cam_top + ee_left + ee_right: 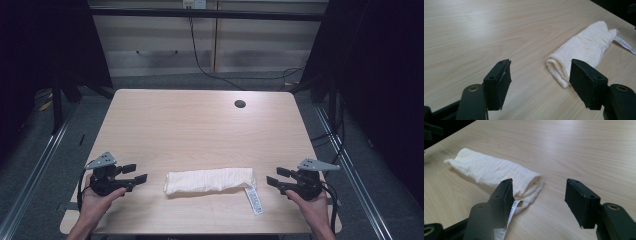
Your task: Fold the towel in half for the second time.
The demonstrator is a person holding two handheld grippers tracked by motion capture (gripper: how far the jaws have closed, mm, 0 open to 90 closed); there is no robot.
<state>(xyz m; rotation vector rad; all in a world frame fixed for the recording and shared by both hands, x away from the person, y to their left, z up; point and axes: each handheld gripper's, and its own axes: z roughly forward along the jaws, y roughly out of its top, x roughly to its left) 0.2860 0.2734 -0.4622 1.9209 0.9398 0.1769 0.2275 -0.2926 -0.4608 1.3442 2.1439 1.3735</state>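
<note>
High view: rolled towel point(210, 180) between both open jaws.

A lab or test room was suggested; a plain wooden table point(200, 125) with a cable hole point(240, 104) was set on grey carpet point(30, 165); it was flanked by dark curtains point(380, 75) and metal floor rails point(35, 170); cables point(200, 60) were trailed past pale cabinets point(160, 45) behind.

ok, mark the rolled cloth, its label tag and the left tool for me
rolled cloth point(210, 180), high view, middle of the roll's top.
label tag point(255, 200), high view, middle of the white strip by the roll's right end.
left tool point(136, 174), high view, midway between its two open jaw tips.
</note>
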